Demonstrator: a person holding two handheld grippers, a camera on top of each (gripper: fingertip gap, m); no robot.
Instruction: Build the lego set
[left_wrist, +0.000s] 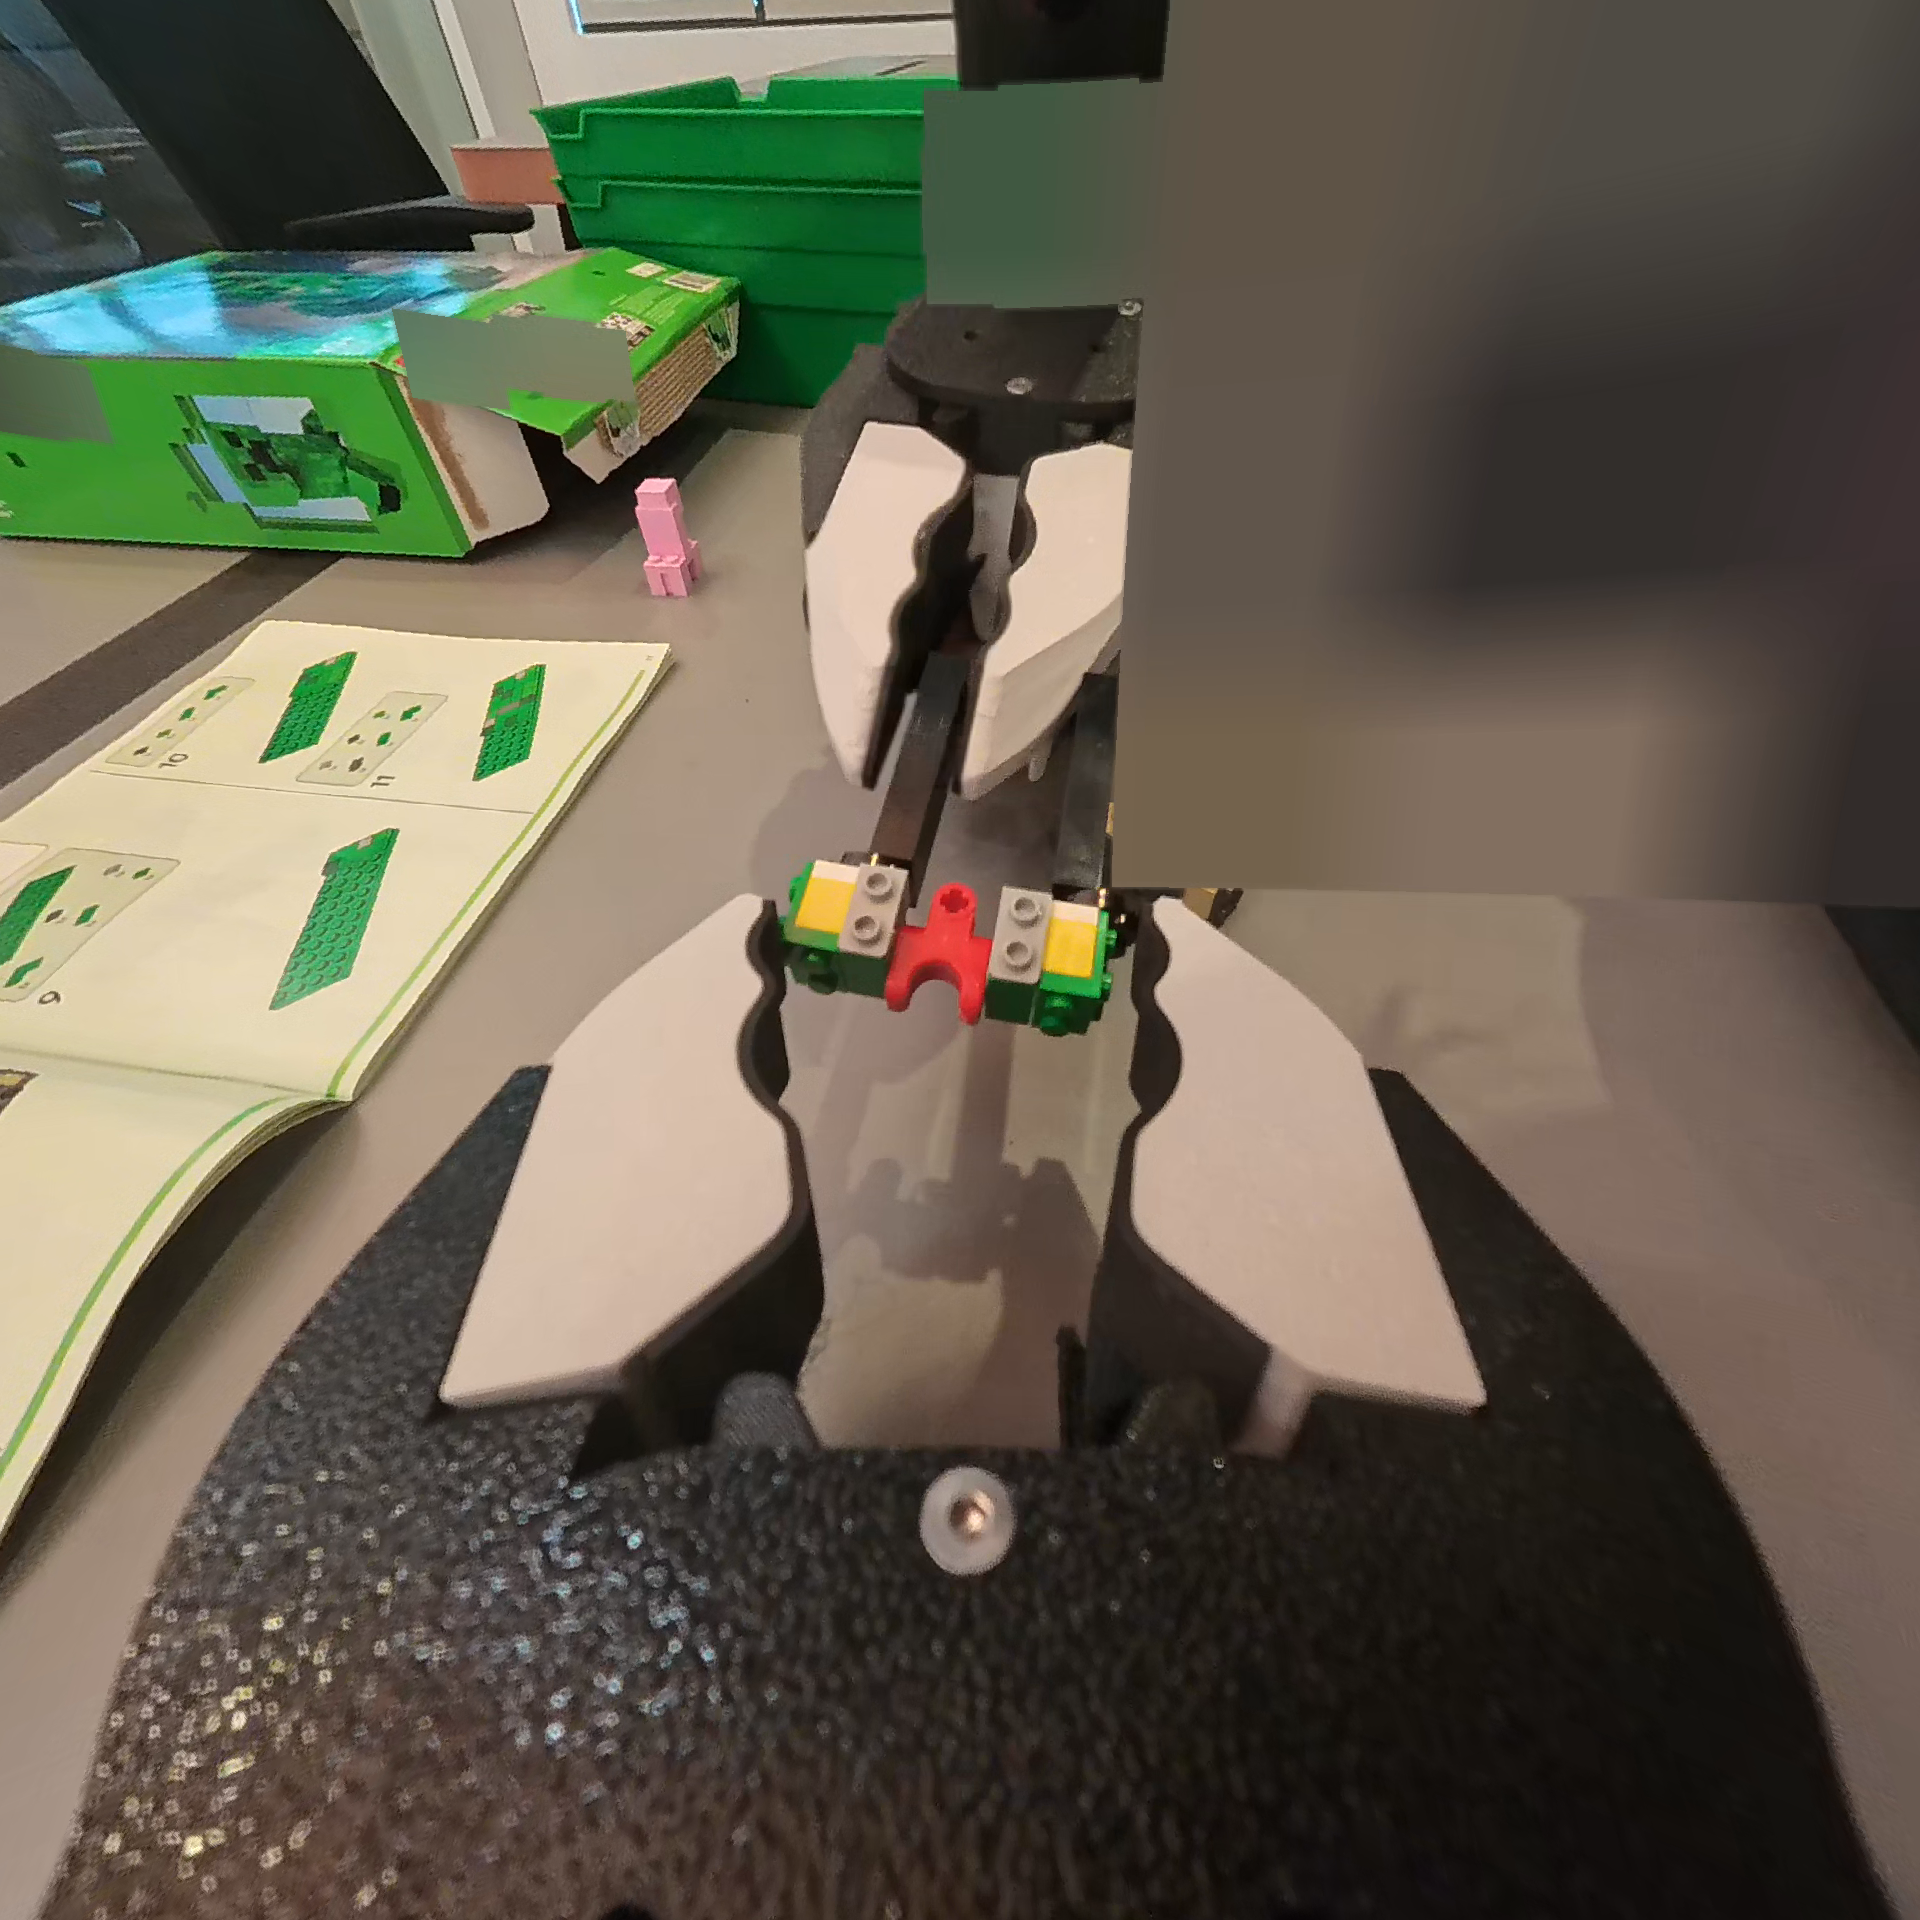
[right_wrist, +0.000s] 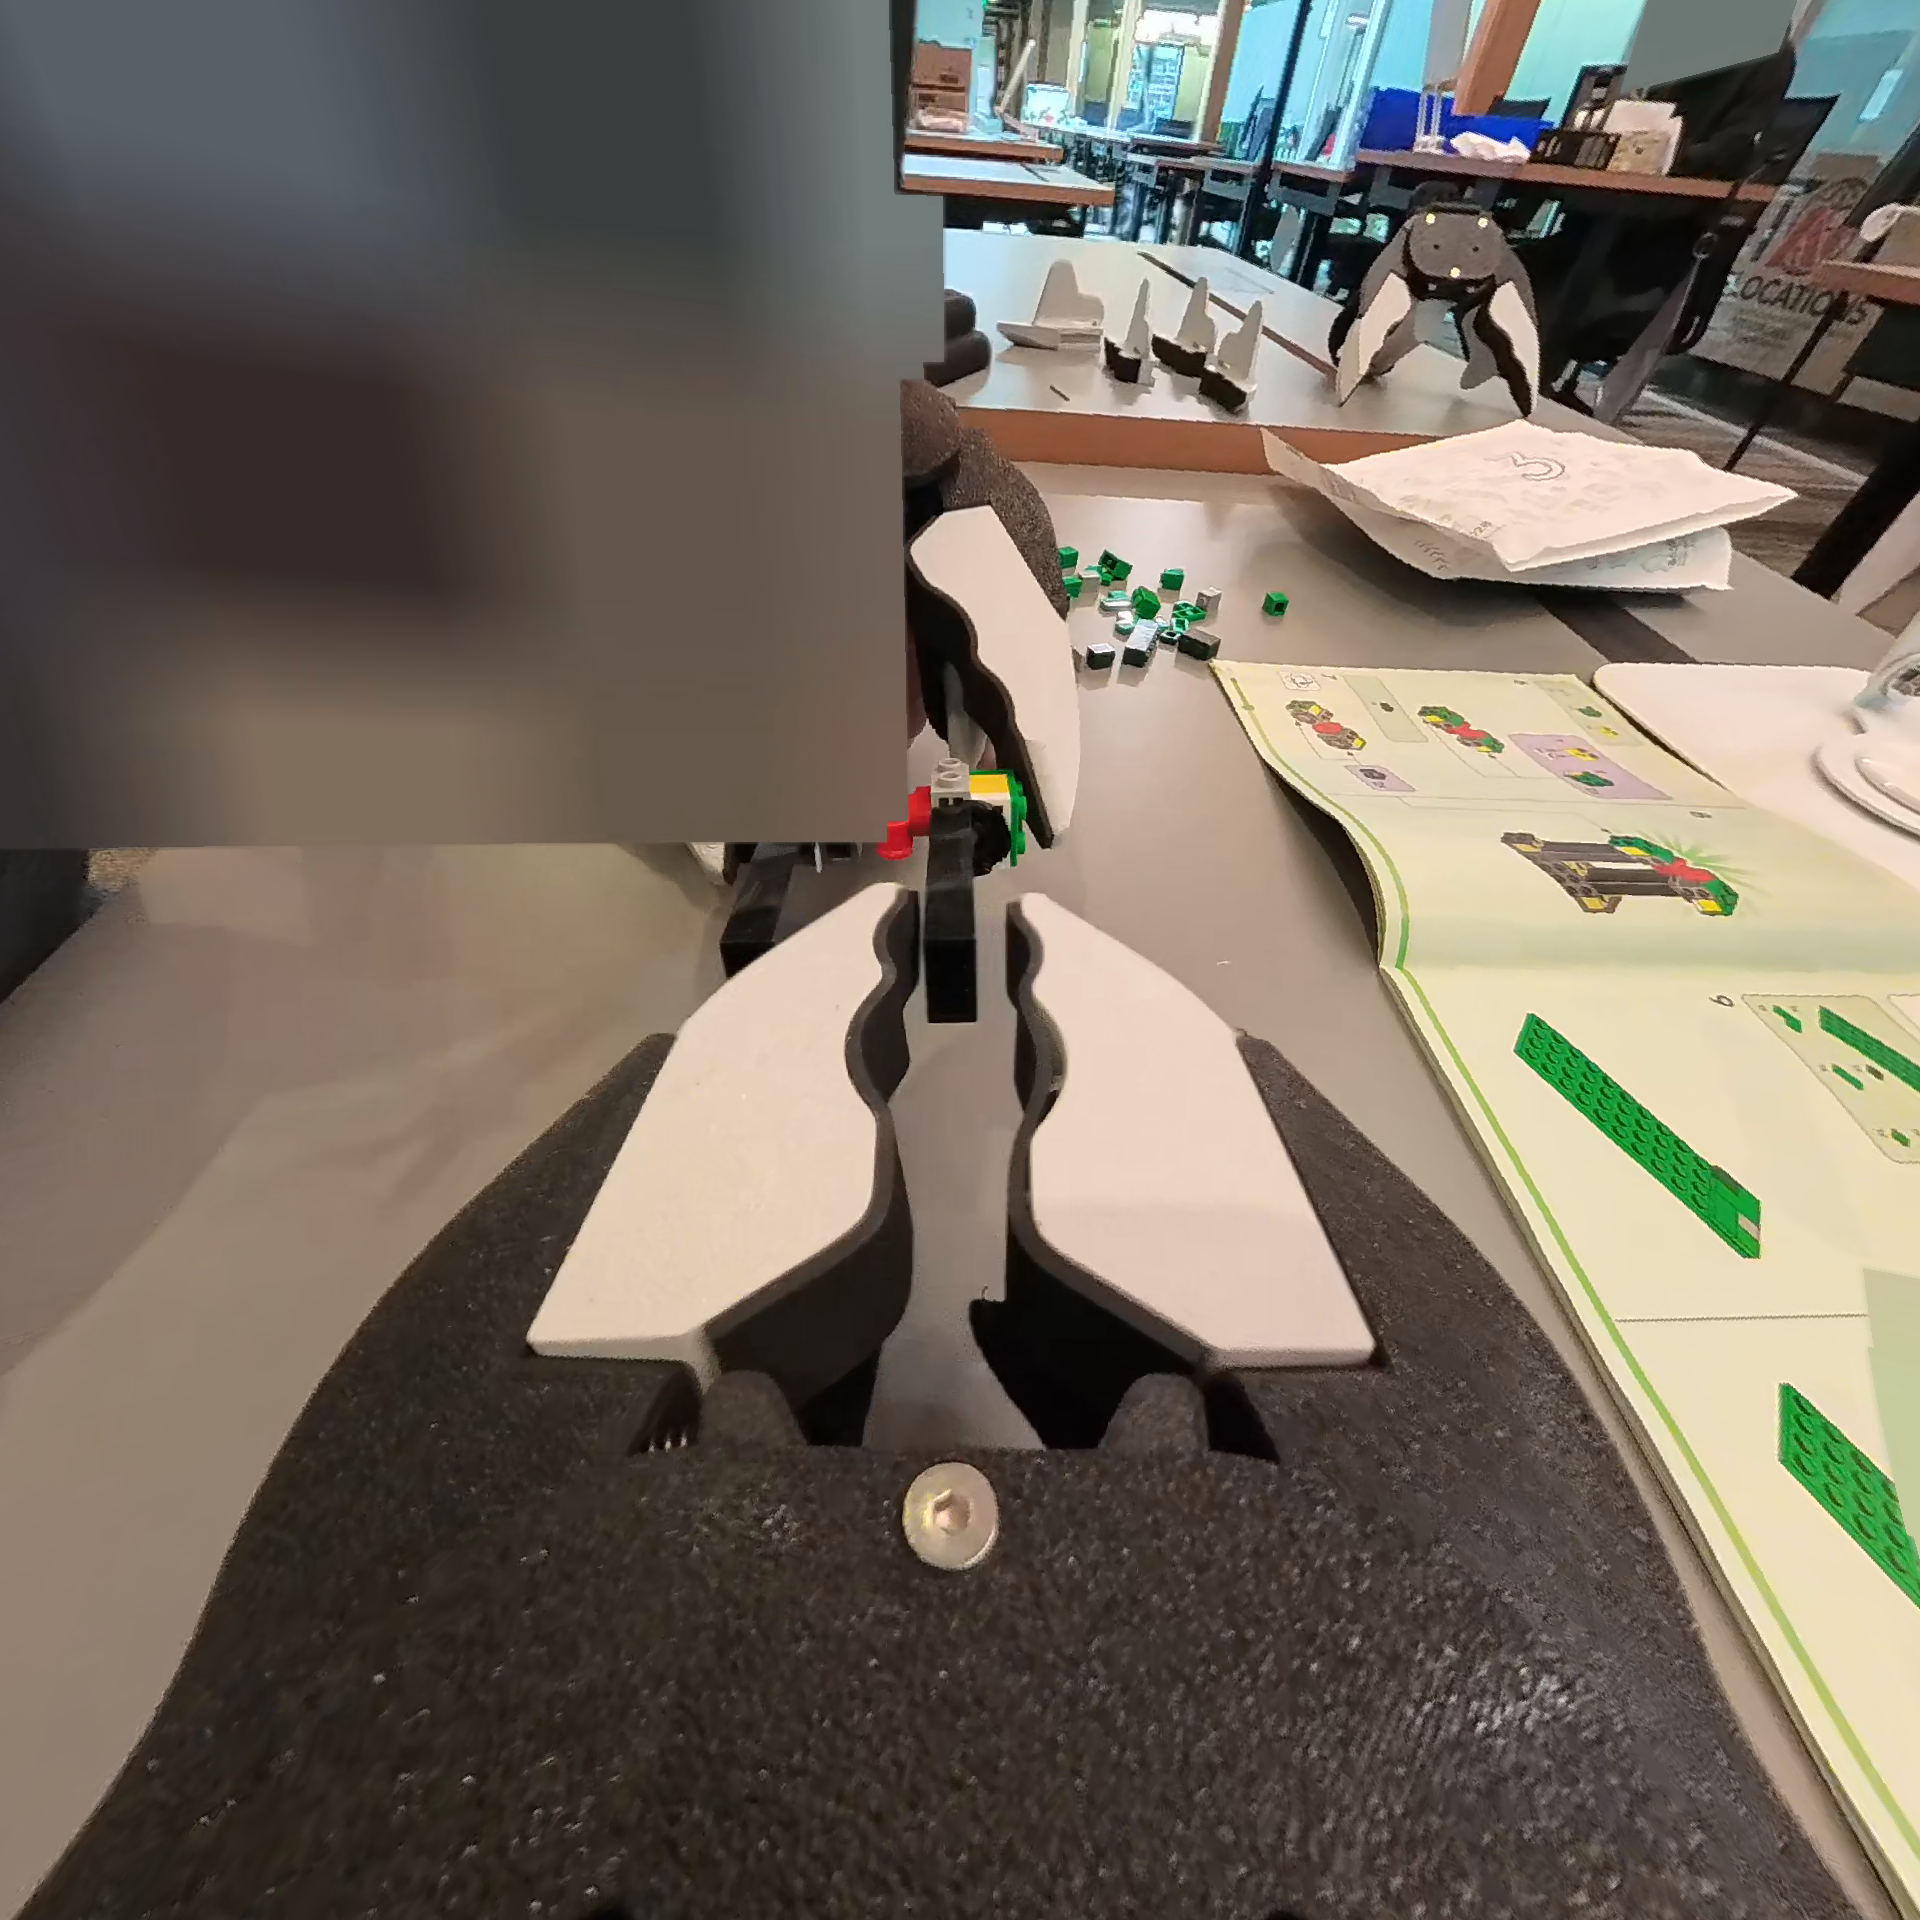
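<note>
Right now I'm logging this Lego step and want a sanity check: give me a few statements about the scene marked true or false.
1. The left gripper holds the assembly by its two green ends. True.
2. The right gripper holds a red piece. False: it is closed on a black beam.
3. A pink figure stands near the box. True.
4. The booklet is closed. False: it lies open.
5. Loose bricks lie on the table. True.
</note>
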